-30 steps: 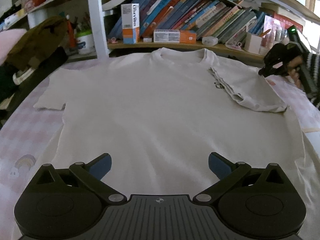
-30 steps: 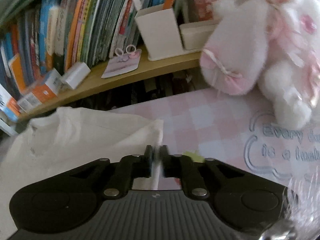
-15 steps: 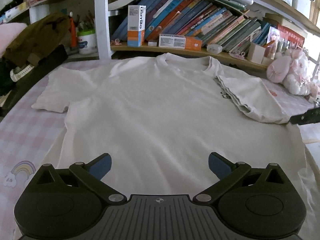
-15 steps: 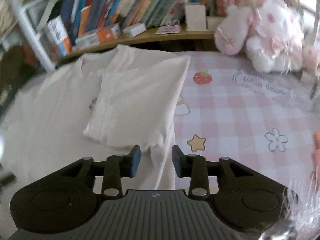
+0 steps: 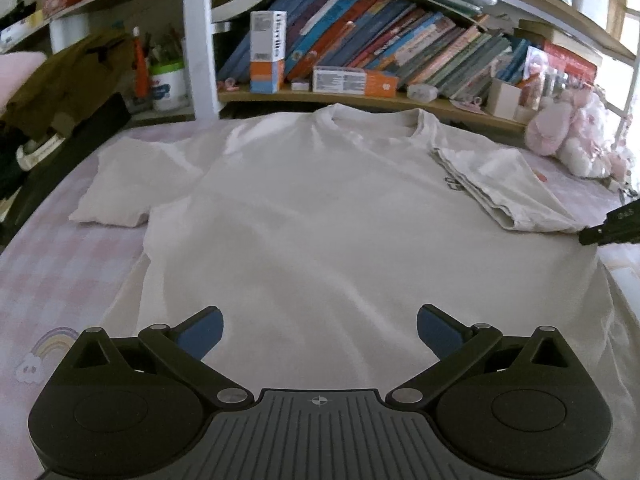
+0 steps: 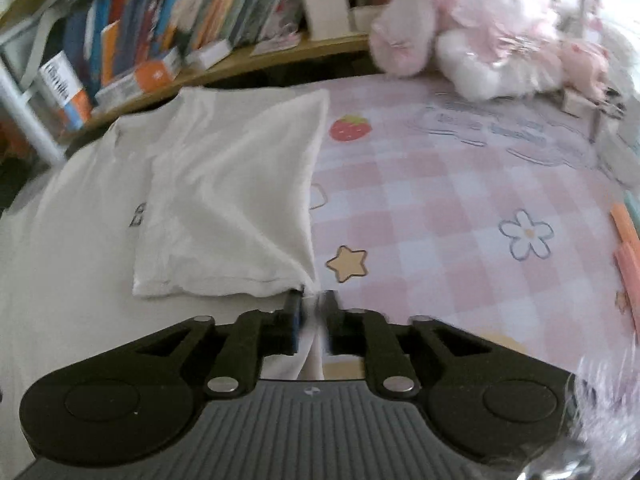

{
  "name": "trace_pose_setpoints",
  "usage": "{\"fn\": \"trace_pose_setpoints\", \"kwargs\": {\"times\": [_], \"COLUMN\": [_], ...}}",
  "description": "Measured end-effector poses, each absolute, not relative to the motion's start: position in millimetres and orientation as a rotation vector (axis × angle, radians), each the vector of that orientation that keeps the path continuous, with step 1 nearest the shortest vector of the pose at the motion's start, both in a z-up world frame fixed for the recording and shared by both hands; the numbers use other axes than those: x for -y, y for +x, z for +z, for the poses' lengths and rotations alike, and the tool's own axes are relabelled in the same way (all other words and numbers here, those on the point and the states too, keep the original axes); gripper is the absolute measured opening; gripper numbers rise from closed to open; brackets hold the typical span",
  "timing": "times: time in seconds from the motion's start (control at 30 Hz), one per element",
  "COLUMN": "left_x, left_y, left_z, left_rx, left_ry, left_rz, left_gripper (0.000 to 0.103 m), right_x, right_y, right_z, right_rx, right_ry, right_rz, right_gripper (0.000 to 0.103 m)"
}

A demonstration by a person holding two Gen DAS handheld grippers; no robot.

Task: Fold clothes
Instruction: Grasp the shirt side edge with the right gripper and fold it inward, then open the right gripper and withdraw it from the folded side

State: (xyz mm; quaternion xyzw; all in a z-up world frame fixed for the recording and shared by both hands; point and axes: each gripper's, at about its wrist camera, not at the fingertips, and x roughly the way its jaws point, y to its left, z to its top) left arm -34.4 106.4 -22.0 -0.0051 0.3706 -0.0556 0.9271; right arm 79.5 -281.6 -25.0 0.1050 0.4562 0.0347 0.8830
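two grippers work over one white t-shirt (image 5: 320, 216), which lies flat and face up on a pink checked bedsheet (image 6: 460, 208), its collar toward a bookshelf (image 5: 360, 96). one sleeve is already folded inward across the chest, covering part of a small dark print; the other sleeve (image 5: 132, 184) lies spread out flat on the far side, not yet folded.

the right gripper (image 6: 312, 312) sits at the shirt's side edge just below the folded sleeve. its fingers (image 6: 294, 320) stand close together with a ridge of white cloth rising between them; the gap is narrow but visible, and i cannot tell for certain whether the pads press the fabric or merely flank it. it points steeply down at the seam, which suits pinching up a side edge to carry it across the body.

the left gripper (image 5: 320, 332) hangs over the lower middle of the shirt with its blue-tipped fingers (image 5: 202, 330) spread wide and nothing between them. held back and open like this, it leaves the cloth undisturbed while the other side is handled, and it looks placed to take the hem or the unfolded side next.

judging by how things lie, the fold is at an early stage: one sleeve in, the side panel likely next. a pink plush toy (image 6: 480, 32) sits at the bed's far corner, well apart from the shirt.
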Motion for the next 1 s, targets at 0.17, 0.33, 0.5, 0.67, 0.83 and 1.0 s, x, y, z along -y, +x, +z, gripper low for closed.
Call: {"fn": "trace_pose_setpoints", "kwargs": {"times": [0.17,0.33,0.5,0.67,0.83,1.0], "left_x": [-111.3,-110.0,-116.2,-127.2,-136.1,-142.6], "left_y": [-30.4,-30.3,-30.0,-24.9,-18.3,-14.9], "left_z": [-24.0,-25.0,-24.9,-22.3,-20.7,-21.8], "left_rx": [-0.773,-0.774,-0.765,-0.753,-0.746,-0.747], "left_ry": [-0.037,-0.030,-0.043,-0.075,-0.078,-0.085], "left_rz": [-0.095,-0.095,-0.082,-0.078,-0.097,-0.130], "left_gripper": [0.103,0.103,0.103,0.103,0.103,0.103], "right_x": [281.7,274.0,269.0,266.1,256.0,230.7], "right_y": [85.3,101.2,100.5,92.9,61.3,28.2], "right_z": [-12.8,-26.2,-27.2,-23.5,-6.3,1.6], "right_rx": [-0.916,-0.976,-0.967,-0.940,-0.844,-0.811], "right_ry": [0.263,0.258,0.217,0.192,0.190,0.159], "right_rz": [0.101,0.059,0.041,-0.017,-0.051,-0.080], "right_gripper": [0.039,0.013,0.013,0.032,0.048,0.058]}}
